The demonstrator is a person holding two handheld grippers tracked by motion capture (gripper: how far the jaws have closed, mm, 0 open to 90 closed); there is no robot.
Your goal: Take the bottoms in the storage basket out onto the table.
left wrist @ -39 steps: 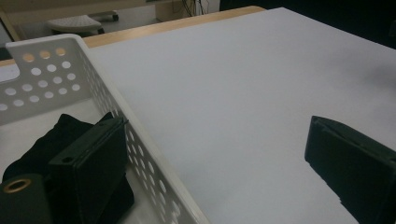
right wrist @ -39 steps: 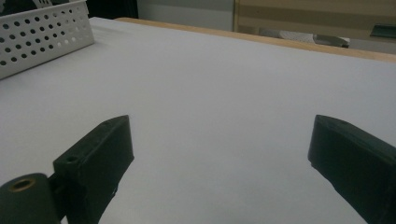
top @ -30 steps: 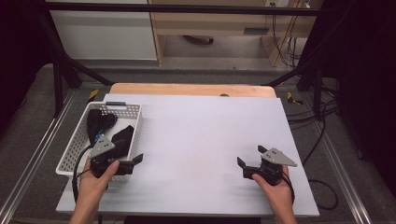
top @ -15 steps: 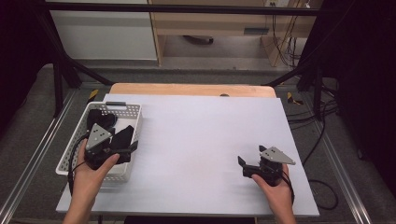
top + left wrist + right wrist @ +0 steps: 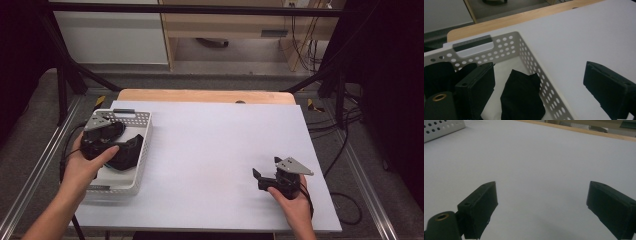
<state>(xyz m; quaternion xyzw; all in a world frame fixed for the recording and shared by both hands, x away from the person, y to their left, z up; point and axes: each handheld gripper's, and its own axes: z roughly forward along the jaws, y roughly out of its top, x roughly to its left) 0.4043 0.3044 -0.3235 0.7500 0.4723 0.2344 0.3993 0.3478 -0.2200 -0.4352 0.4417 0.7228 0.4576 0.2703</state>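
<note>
The left hand (image 5: 87, 162) reaches in from the near left edge, forearm angled toward the far right, and carries the left gripper (image 5: 131, 150) over the white perforated plastic basket (image 5: 142, 120) at the left side of the white table (image 5: 215, 145). In the left gripper view its jaws stand wide apart, having just been closing slightly with nothing pressed between them: one jaw hangs over the basket's interior, the other over the bare table outside the basket's right wall. Between them, low in the basket, lies a crumpled piece of black cloth (image 5: 520, 97); a second dark bundle (image 5: 437, 73) sits further left in the basket, near its grey-capped handle (image 5: 472, 43).

The right hand (image 5: 292, 202) rests at the near right of the table, wrist low, holding the right gripper (image 5: 260, 179) level and pointing left. Its jaws are spread wide over bare tabletop, gripping nothing.
</note>
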